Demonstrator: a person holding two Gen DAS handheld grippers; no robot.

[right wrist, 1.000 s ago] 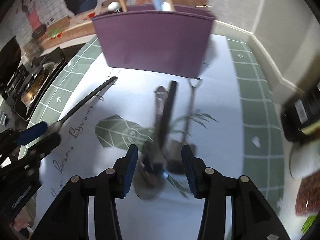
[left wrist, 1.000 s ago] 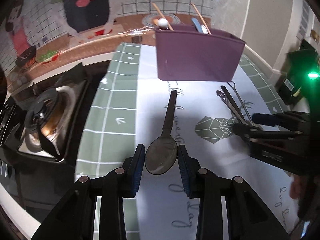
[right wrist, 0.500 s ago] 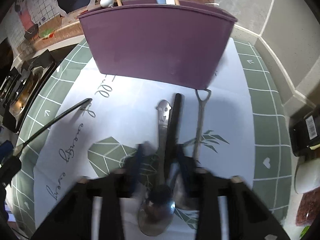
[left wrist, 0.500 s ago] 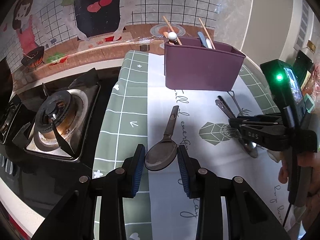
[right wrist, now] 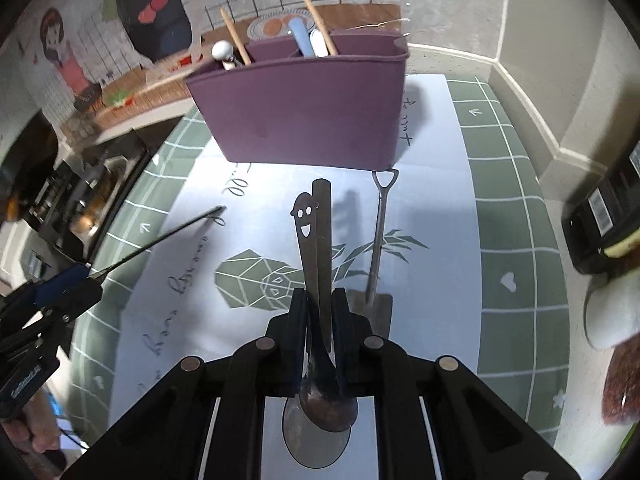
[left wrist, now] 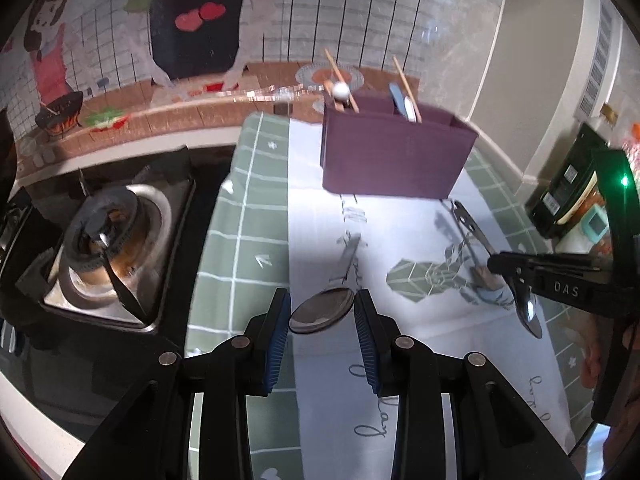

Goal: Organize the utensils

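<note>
Near the front edge of the tablecloth [left wrist: 256,200], grips a dark spoon [left wrist: 320,314] by the bowl with the left gripper [left wrist: 321,300], pads clenched on both sides, handle aimed toward the purple holder [left wrist: 392,156] at the far edge. Over the cloth's middle, pinches two at once in the right gripper [right wrist: 319,298] — a smiley-handled spoon [right wrist: 305,232] and a flat-handled spoon [right wrist: 324,240], necks squeezed together, bowls hanging behind the pads. Leaves a shovel-shaped spoon [right wrist: 378,240] lying just beside, on the cloth.

To finish well: keep both grips firm, carry over an open compartment, lower straight past the chopsticks [right wrist: 236,36] standing there, and let go only once inside — probably one hand at a time, guarding against slip in the paired grip.

Elsewhere: green-checked cloth on a counter, gas stove [left wrist: 108,236] beside its left edge, tiled wall [left wrist: 360,12] with cartoon stickers behind.
</note>
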